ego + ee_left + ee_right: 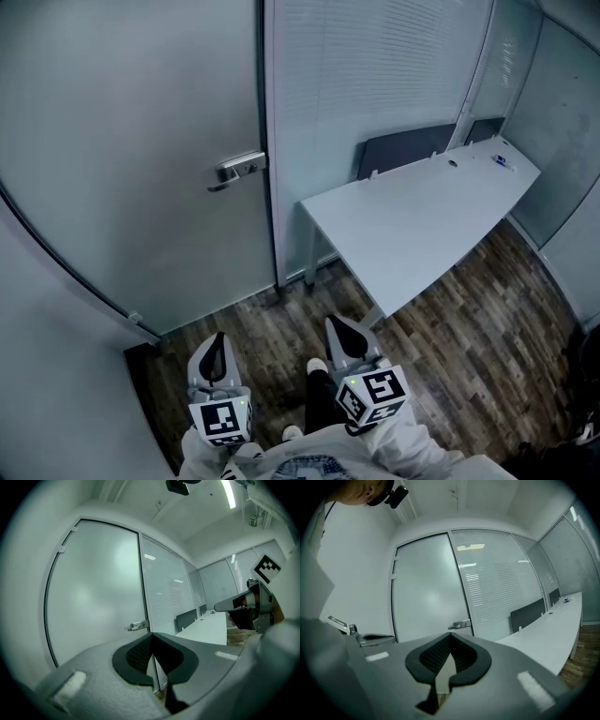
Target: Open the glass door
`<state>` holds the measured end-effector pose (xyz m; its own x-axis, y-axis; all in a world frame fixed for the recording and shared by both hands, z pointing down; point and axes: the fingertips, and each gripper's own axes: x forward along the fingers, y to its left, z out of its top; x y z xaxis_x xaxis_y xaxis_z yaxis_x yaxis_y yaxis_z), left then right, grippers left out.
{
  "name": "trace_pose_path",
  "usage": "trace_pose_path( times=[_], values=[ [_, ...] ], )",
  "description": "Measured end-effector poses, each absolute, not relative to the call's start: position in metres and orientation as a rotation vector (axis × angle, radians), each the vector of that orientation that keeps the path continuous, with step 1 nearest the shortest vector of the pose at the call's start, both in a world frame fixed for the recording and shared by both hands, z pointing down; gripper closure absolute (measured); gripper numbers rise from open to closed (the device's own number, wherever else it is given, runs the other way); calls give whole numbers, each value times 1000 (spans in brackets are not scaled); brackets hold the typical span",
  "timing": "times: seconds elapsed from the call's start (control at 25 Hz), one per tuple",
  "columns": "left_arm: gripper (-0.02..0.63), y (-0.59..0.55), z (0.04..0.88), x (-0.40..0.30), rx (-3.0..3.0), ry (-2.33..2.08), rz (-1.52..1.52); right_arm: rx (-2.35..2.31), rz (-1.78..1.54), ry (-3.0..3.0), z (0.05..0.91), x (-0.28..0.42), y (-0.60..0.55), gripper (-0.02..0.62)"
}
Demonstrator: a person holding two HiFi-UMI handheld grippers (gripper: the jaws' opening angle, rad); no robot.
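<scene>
The frosted glass door (131, 159) stands closed at the left, with a metal lever handle (239, 170) near its right edge. Both grippers hover low over the floor, well short of the door. My left gripper (219, 337) and my right gripper (339, 323) are side by side, both shut with nothing between the jaws. In the left gripper view the handle (137, 626) shows just above the closed tips of the left gripper (151, 637), and the right gripper (241, 604) is at the right. The right gripper view shows the handle (461, 624) above the closed right gripper (450, 639).
A long white desk (422, 225) stands right of the door against a glass wall with blinds (375, 66). A dark panel (403, 150) sits behind the desk. Dark wood floor (469, 347) lies below, and the person's shoe (317, 367) shows between the grippers.
</scene>
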<state>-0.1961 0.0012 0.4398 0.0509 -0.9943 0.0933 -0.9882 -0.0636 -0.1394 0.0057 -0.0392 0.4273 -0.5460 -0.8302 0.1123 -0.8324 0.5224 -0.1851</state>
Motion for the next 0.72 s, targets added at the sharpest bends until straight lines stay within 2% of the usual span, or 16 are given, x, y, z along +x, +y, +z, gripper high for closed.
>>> trace_pose_path(
  times=[0.72],
  values=[
    [604,-218,413,-170,-2110,2178,-304,1281,423,-2868,424,8,-281,591]
  ],
)
